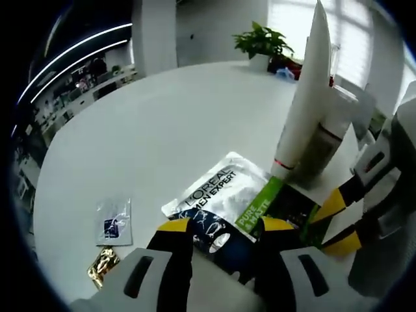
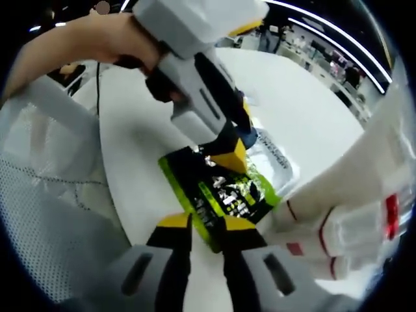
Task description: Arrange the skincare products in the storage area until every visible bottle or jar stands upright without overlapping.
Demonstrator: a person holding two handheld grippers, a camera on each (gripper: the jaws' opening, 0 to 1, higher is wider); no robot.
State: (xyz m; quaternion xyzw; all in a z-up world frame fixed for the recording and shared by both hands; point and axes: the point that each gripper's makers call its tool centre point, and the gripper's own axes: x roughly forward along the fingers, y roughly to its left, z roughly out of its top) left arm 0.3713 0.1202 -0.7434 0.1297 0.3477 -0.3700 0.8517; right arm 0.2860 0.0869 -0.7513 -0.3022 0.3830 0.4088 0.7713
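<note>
White tube (image 1: pixel 311 91) upright, face-mask sachet (image 1: pixel 244 201) flat

Flat sachet (image 1: pixel 227 198) printed "L'OREAL MEN EXPERT", its green band reading "PURE & MATTE"; other print too blurred

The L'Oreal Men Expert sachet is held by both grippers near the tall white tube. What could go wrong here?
1. The left gripper and right gripper both pinch the L'Oreal Men Expert sachet; pulling apart could tear it.
2. The tall white tube stands right beside the sachet; a sideways move could topple it.
</note>
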